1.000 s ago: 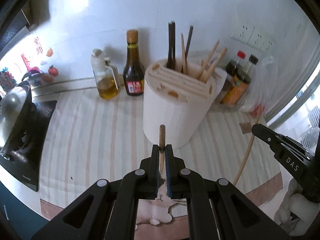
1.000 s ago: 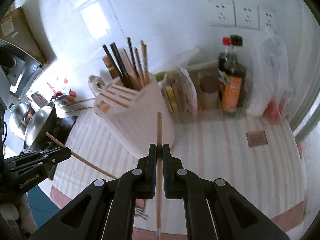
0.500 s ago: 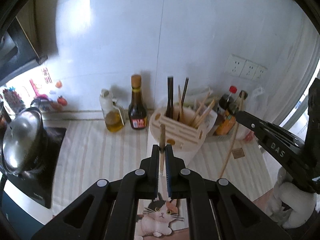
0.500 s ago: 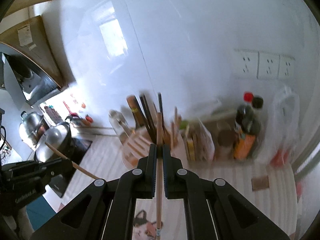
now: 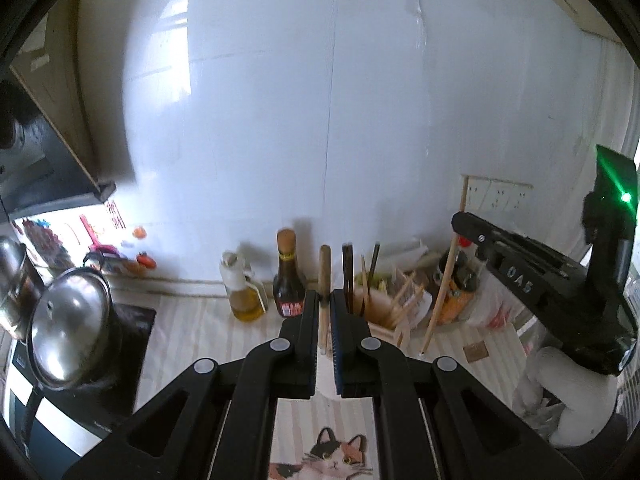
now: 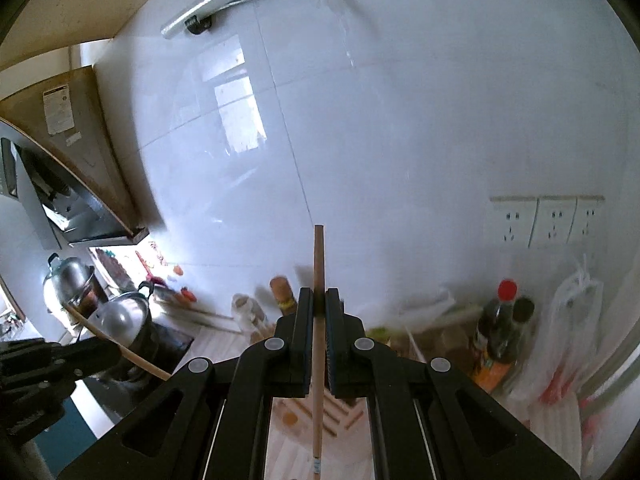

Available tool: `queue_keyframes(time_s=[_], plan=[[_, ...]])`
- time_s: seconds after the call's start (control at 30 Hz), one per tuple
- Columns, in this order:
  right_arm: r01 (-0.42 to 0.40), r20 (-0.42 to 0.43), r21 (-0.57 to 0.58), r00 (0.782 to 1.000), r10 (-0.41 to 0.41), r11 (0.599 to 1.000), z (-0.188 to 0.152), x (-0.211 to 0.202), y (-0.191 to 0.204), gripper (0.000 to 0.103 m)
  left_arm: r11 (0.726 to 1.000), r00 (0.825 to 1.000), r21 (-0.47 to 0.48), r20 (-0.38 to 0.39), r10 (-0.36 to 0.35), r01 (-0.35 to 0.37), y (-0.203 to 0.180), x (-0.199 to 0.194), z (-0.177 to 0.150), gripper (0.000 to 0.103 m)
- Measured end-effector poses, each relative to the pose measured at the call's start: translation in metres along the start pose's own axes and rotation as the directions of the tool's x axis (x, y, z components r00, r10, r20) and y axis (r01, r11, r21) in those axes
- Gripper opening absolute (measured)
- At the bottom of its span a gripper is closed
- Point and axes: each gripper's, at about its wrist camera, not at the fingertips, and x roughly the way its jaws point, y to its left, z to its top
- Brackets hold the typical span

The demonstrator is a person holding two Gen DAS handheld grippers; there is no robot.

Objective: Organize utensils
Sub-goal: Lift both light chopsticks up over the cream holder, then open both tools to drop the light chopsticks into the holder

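At the far left of the left wrist view a rounded, shiny steel pot (image 5: 70, 332) with a knobbed lid sits on a flat black stove (image 5: 132, 344). To its right, on the pale striped cloth (image 5: 192, 332) that covers the counter, stand a clear oil bottle (image 5: 244, 292) holding yellow oil and a dark glass sauce bottle (image 5: 289, 280) with a brown cap.

In the middle, the left gripper (image 5: 325, 320), matt black plastic with blue ribbed pads, is clamped narrow on a round wooden chopstick (image 5: 324, 276) that stands upright between its jaws, its blunt end above them. Just behind it is the pale wooden utensil block (image 5: 384, 320), a rounded holder with slots in its top. Dark and light chopsticks (image 5: 362, 276) stick up out of it at loose angles.

Further right, the right gripper (image 5: 460, 222) reaches in from the edge, pinched shut on a second chopstick (image 5: 444, 280), long, thin and light-coloured, that slants down beside the block, clear of the counter. In the right wrist view the same stick runs straight between the closed jaws (image 6: 318, 308). Behind it stand orange-labelled bottles (image 5: 460, 292) and a crumpled clear plastic bag (image 5: 496, 304). White wall sockets (image 5: 500, 196) sit on the glossy tiled wall (image 5: 320, 120).
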Motion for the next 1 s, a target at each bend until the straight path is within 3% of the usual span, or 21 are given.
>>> queue_keyframes(time_s=[0.23, 0.43, 1.0], plan=[[0.037, 0.044, 0.005, 0.998, -0.037, 0.999, 0.033, 0.016, -0.004, 0.005, 1.000, 1.000, -0.009, 0.026, 0.004, -0.004, -0.001, 0.009, 0.034, 0.003], [0.062, 0.053, 0.019, 0.997, -0.063, 0.998, 0.047, 0.038, -0.016, 0.005, 1.000, 1.000, -0.009, -0.002, -0.006, 0.006, -0.005, 0.032, 0.052, 0.003], [0.065, 0.015, 0.020, 0.998, -0.065, 0.998, 0.039, 0.105, -0.033, 0.006, 0.995, 0.984, -0.022, -0.150, -0.097, 0.095, -0.021, 0.105, 0.060, 0.004]])
